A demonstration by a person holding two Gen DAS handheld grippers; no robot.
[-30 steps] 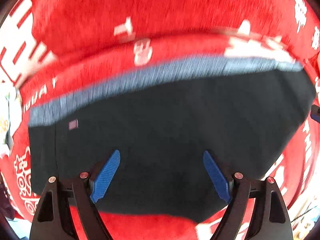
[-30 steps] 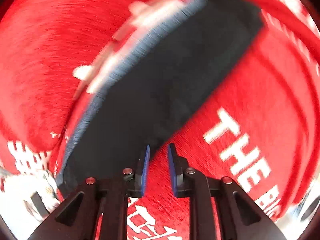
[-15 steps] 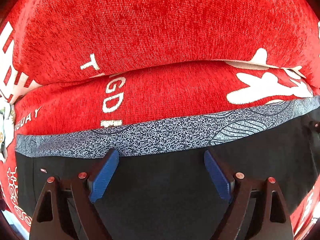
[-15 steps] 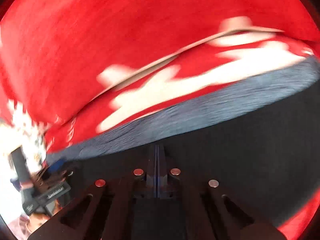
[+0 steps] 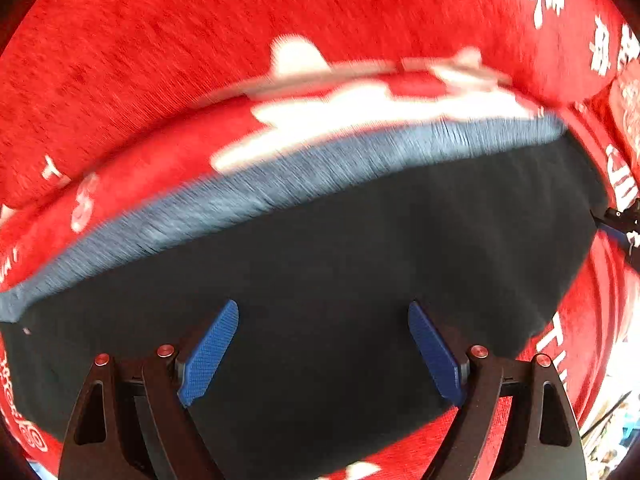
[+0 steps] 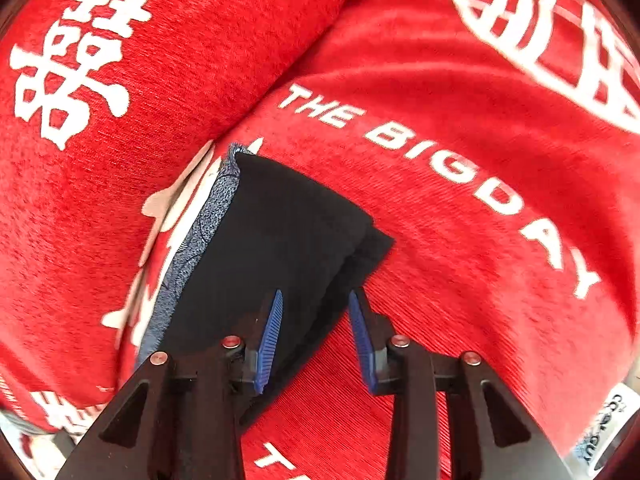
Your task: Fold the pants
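Blur and cut-offs

In the left wrist view the pants' (image 5: pixel 320 280) grey waistband (image 5: pixel 280 184) and the blanket's (image 5: pixel 160 60) white print are smeared by motion. The right gripper (image 5: pixel 620 224) is cut off at the edge. The right view crops the blanket's lower lettering.

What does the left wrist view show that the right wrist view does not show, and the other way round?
Only the left wrist view: the left gripper, jaws wide apart over the broad flat face of the pants, gripping nothing. Only the right wrist view: the right gripper, jaws apart at the pants' layered side edge, and the words THE BIG DAY. Both: the black pants with the grey waistband, lying folded on the red cloth.
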